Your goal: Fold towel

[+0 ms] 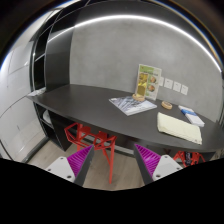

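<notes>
A pale cream folded towel [179,127] lies on the dark table [90,103] near its right end, well beyond my fingers and to their right. My gripper [112,165] is open and empty, held in the air in front of the table's near edge, far from the towel. Its purple pads [80,160] stand wide apart, with only floor and red stool legs between them.
A magazine [132,104] lies mid-table, with an upright yellow card [148,82] and small items behind it by the wall. Red stools [88,136] stand under the table just ahead of the fingers. A dark shelf unit [45,60] stands at the left.
</notes>
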Available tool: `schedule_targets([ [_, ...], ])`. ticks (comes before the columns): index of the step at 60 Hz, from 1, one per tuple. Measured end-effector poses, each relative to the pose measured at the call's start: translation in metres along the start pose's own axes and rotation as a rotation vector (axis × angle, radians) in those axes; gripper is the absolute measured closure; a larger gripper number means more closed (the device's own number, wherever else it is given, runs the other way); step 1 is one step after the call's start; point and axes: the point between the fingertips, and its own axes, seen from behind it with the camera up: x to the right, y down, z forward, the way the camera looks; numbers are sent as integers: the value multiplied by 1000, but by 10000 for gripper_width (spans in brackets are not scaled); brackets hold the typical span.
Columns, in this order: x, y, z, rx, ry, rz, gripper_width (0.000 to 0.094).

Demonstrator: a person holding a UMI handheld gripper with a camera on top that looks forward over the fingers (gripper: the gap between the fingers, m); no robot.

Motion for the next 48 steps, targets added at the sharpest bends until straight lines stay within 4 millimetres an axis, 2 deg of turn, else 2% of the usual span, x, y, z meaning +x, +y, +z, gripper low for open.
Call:
schedule_targets([
  [2, 6, -1, 1, 4, 15, 5, 109],
  [5, 29, -3, 5, 16, 47, 20, 110],
  [6, 26, -3, 3, 17, 58, 25, 110],
  [7, 43, -3, 8, 16, 65, 30, 110],
  [14, 102, -3, 31, 22, 119, 74, 114],
  [20, 156, 0, 61, 8, 175, 78, 127],
  [28, 217, 1, 119, -16, 205, 115, 127],
  [33, 237, -8, 156, -20, 177, 127, 141],
  [37, 245, -20, 183, -19, 146, 119, 142],
  [43, 261, -34, 217, -15, 133, 98, 188],
  [46, 266, -34, 232, -30, 121, 95, 241],
  [48, 268, -28, 240, -58, 113, 92, 312],
])
